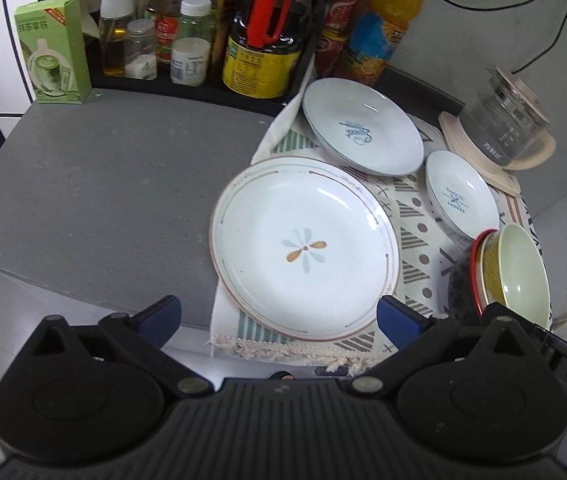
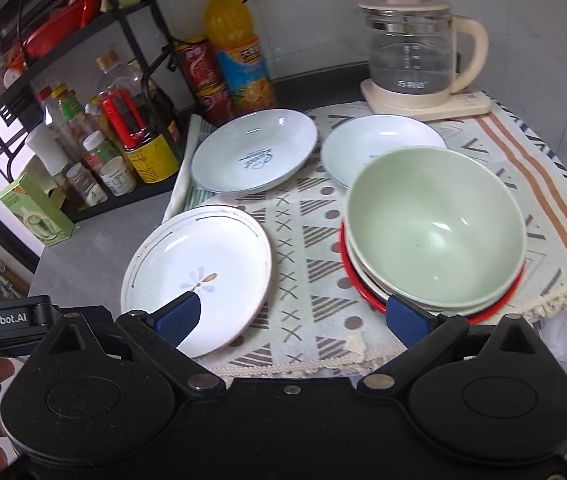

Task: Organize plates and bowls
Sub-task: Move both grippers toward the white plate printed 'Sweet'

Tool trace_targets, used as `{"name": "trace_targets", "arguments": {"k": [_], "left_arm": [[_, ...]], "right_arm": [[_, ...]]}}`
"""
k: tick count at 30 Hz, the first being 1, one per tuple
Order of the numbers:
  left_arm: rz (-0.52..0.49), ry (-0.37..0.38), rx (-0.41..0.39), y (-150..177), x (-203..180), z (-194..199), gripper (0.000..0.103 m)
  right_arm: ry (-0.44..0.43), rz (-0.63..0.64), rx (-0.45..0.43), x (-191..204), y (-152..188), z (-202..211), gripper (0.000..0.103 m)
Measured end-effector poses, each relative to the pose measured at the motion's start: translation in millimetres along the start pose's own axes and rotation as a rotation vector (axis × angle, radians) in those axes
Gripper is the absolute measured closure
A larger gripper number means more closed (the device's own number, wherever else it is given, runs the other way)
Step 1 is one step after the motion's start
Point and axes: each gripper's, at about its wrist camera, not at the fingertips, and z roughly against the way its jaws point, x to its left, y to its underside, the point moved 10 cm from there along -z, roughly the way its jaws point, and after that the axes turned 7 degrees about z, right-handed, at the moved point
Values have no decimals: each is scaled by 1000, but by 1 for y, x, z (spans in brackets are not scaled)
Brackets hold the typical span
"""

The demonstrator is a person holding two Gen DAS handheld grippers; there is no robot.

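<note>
Presently left gripper [image 1: 279, 316] jaws wide over flower plate [image 1: 303, 248]; right gripper [image 2: 295, 316] jaws wide, empty

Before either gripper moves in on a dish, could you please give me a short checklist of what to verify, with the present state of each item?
1. Left gripper open and holding nothing: ok.
2. Right gripper open and holding nothing: ok.
3. Flower plate lies flat with nothing on it: ok.
4. Flower plate fully on the cloth: not ok, its left edge overhangs onto the grey table.
5. Green bowl seated in the bowl stack, red-rimmed one at the bottom: ok, though how firmly it sits I cannot tell.
6. Kettle stands apart from the two pale blue dishes: ok.
</note>
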Motion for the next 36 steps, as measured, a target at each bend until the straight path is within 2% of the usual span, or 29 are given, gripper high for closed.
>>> {"name": "trace_targets", "arguments": {"k": [7,12,16,30,36], "left_arm": [[-2,20,-23,-21,-1,0,0],[17,18,-18,-36,-3,-10,0],[17,21,-9,-51,-9,-22,0],[10,-71,22,-106,-26,-70,2],[27,-73,31,-120,-31,-94,3]], "right_arm": [[-21,16,-30,10,-19,-10,3],[-28,57,-69,18,-36,-17,3],[-44,42,-85,19,-49,-28,3],[-21,21,-48,14,-91,-86,3],[5,-8,-23,8,-100,-113,3]]}}
